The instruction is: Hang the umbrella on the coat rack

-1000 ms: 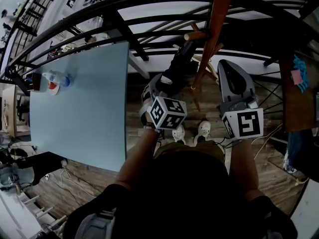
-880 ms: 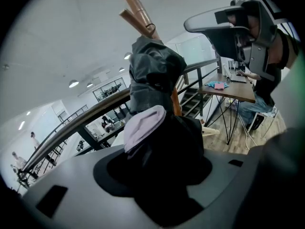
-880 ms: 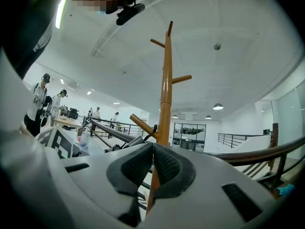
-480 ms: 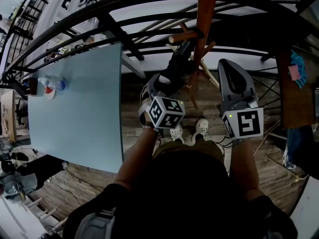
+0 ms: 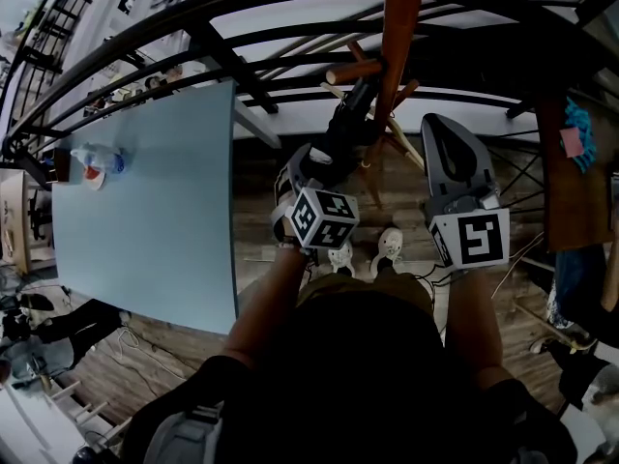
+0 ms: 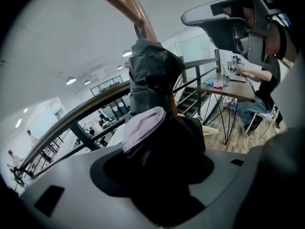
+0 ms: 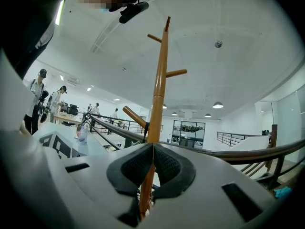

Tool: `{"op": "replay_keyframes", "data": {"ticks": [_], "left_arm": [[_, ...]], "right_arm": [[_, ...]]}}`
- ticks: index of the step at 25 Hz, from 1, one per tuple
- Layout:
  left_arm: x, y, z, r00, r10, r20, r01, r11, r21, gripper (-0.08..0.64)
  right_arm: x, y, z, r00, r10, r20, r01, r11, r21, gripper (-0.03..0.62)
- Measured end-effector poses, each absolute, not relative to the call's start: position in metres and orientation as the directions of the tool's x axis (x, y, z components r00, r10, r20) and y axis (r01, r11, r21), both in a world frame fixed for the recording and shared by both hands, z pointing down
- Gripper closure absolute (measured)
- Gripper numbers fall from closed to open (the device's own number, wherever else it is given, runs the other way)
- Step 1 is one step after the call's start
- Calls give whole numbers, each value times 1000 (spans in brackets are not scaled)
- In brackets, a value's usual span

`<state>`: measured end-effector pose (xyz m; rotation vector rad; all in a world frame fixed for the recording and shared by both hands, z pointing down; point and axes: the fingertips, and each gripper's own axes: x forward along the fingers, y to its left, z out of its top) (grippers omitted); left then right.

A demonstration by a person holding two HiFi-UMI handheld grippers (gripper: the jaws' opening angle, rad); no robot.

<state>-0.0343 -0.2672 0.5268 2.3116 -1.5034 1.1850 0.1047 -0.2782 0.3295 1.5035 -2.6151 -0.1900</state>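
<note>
The brown wooden coat rack rises just ahead of me, with pegs sticking out to its left. A folded black umbrella hangs close against the pole under that peg; its strap seems looped over the peg. My left gripper is below it, and in the left gripper view the umbrella fills the space between the jaws. Those jaws have just been opening and stand wide round it. My right gripper is shut and holds nothing, right of the pole.
A pale blue table with a small bottle stands to the left. A black railing curves behind the rack. A wooden desk stands at the right, and a person sits at it. My feet are below.
The left gripper has sunk slightly beside the rack with the umbrella between its jaws. The right gripper has hardly shifted.
</note>
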Motion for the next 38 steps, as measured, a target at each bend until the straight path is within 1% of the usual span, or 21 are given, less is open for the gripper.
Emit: {"op": "replay_keyframes", "data": {"ticks": [13,20,25,38], "left_arm": [[-17,-262,532,265,-693,671,-798,-548,-251,239],[-16,-275,501,290,-761,580,-816,-513,-266,239],[-8,-278,483,323,-777,541,-826,-510,-239,239],[6,-275,469,368,-775,514,-823,-528,-208,241]], "right_arm": [[105,-277,332,-495,-868,47,-853,496,163,560],[100,-273,340,-506,-861,61,-847,509,153,560],[101,-273,344,-514,-855,70,-843,518,142,561],[104,-269,353,-524,-848,77,-841,530,109,560]]}}
